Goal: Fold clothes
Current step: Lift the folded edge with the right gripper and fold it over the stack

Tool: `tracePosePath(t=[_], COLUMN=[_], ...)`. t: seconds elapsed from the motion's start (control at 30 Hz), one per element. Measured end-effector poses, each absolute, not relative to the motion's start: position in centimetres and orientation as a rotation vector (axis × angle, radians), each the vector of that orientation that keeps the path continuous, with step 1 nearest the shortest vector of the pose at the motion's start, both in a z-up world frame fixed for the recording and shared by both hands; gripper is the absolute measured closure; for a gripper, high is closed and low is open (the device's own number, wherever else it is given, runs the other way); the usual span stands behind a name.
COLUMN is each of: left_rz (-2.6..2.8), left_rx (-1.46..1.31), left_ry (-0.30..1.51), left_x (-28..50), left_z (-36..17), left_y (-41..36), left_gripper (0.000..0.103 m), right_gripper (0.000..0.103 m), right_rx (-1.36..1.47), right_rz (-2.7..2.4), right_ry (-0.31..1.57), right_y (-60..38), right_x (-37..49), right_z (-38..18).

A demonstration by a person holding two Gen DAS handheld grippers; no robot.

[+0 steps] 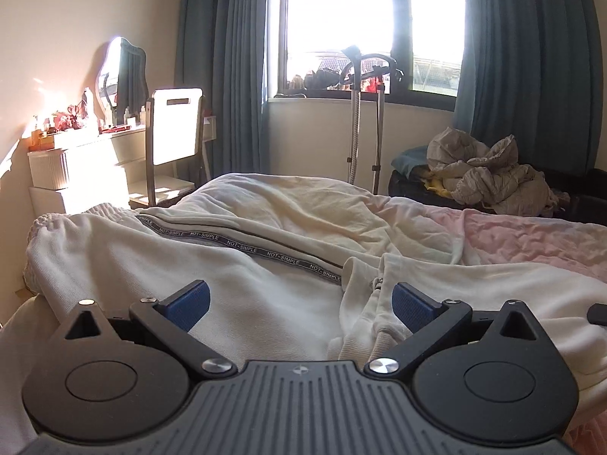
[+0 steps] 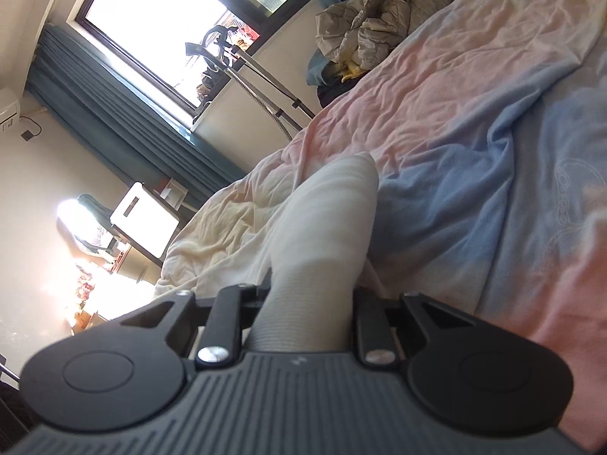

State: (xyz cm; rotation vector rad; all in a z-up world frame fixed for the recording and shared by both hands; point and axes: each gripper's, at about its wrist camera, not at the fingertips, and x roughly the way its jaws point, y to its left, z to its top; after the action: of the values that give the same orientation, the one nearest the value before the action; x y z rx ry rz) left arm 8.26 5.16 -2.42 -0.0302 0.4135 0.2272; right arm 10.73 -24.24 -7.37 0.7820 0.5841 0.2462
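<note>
Left hand-held gripper (image 1: 301, 300): spread, hovering over white zip jacket (image 1: 159, 265) on bed (image 1: 531, 235).
Right hand-held gripper (image 2: 307, 295): pinching white ribbed cuff (image 2: 326, 227), tilted.

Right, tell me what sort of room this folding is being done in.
Most likely a bedroom at home. The white garment lies on a bed with a pink and blue cover, a dressing table with a mirror stands by the wall, and curtains frame the window.
</note>
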Motion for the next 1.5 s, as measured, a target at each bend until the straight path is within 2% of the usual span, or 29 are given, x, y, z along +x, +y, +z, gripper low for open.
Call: tracePosePath(t=[0.27,0.5,0.8,0.9,1.2,1.5], left_rz=[0.139,-0.033,-0.203,-0.204,-0.111,-0.056], left_rx=[0.086,0.153,0.091,0.142,0.263,0.017], left_ry=[0.545,0.558,0.553,0.552,0.500,0.451], left_x=[11.2,11.8,12.9,13.2,10.6,10.6], left_z=[-4.2,-5.9,-8.6,-8.0,-2.1,0.1], left_y=[-0.3,-9.4,-17.8,-17.1,-7.0,2.2], left_gripper=[0.001,0.001,0.000,0.000,0.000,0.000], right_gripper=[0.083,0.083,0.082,0.082,0.081,0.081], right_rx=[0.742,0.720,0.520,0.478,0.370,0.212], right_rz=[0.163,0.052,-0.071,-0.067,-0.162,-0.269], right_ry=[0.439,0.307,0.151,0.140,0.145,0.136], right_y=[-28.4,-33.4,-36.3,-36.2,-32.0,-25.8], right_x=[8.2,5.6,2.9,3.2,6.2,7.7], right_z=[-2.5,0.7,3.4,3.0,2.6,2.5])
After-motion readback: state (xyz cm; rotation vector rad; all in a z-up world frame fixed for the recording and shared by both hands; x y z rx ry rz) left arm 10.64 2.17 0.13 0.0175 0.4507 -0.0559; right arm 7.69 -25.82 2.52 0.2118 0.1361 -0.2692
